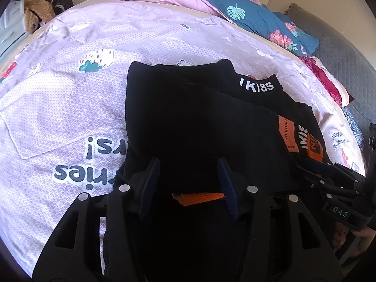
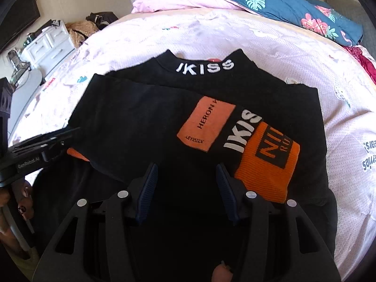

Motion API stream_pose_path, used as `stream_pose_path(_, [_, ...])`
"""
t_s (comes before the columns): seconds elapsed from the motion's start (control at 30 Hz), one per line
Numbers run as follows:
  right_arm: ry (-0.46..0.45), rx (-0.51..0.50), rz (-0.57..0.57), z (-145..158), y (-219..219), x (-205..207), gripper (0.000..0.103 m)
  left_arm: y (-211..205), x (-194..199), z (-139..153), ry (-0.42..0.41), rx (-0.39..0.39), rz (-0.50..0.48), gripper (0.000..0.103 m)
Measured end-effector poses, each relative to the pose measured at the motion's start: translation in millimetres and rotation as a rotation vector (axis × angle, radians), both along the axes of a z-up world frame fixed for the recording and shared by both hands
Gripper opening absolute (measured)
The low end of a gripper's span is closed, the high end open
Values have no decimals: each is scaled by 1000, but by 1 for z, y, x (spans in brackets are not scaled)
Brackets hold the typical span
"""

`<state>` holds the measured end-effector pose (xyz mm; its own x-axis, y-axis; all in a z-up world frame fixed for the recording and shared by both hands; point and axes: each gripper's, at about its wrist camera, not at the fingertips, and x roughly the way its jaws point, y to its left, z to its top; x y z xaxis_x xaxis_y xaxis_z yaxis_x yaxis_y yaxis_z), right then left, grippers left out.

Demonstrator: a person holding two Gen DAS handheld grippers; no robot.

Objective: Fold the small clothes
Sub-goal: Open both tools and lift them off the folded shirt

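Right now, in your left wrist view, your left gripper [image 1: 189, 183] hangs just above the near part of the black IKISS sweater [image 1: 188, 117], with its blue-padded fingers [image 1: 150, 178] spread apart and nothing between them. The sweater lies partly folded on the strawberry-print sheet [image 1: 70, 94] ahead of the fingers, collar lettering farthest from you, and an orange cuff [image 1: 197, 197] peeks out low between the fingers. To the right of them your right gripper [image 1: 329, 178] shows at the sweater's edge. Beyond the sweater, a teal floral quilt [image 1: 258, 16] is heaped beside a pink one.

Over in your right wrist view, your right gripper [image 2: 188, 183] is likewise released, fingers wide over black cloth. Ahead and right of them lie the orange patch [image 2: 206, 124] and a ribbed orange cuff [image 2: 265, 166] on a folded-over sleeve. Your left gripper [image 2: 47, 145] sits off to the left, at the sweater's left edge.
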<state>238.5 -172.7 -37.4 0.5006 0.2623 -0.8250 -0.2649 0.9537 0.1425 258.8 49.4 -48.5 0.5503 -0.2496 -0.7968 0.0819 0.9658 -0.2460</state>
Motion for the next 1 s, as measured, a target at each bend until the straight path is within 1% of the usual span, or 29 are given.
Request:
stream_pose_path(0.03, [-9,13,1,3,-1,-1,55,0,0,1,0,-5,-1,46])
stream_pose_path(0.1, [-31,26,2,10,-2,-3,63,1,-1,2,-3,-14,-3,49])
stream_pose_path(0.2, [-57,17,-9,16,-3,-4,65,1,-3,5,-8,-15,-6,52])
stream_pose_path(0.27, [-58,25,-21,17,-7,-3,76,1,-3,6,-11,-16,-6,55])
stream_pose_path(0.3, [-59,25,-28,17,-8,-3,79,1,-4,7,-12,-19,-6,58])
stream_pose_path(0.37, [-62,25,-42,18,-10,-2,82,0,-4,8,-12,-23,-10,64])
stream_pose_path(0.5, [-85,42,-70,23,-16,-2,95,-4,-6,11,-22,-10,-16,72])
stream_pose_path(0.57, [-95,48,-85,26,-19,-2,96,-3,-7,14,-26,-14,-11,80])
stream_pose_path(0.63, [-104,55,-100,29,-23,-2,96,0,-8,17,-28,-31,1,94])
stream_pose_path(0.7, [-108,63,-106,30,-25,-2,97,3,-9,21,-35,-54,14,94])
stream_pose_path(0.83, [-119,72,-114,34,-28,-3,97,2,-11,27,-54,-26,27,94])
stream_pose_path(1.0, [-137,80,-113,39,-27,-5,97,4,-15,34,-71,-17,37,94])
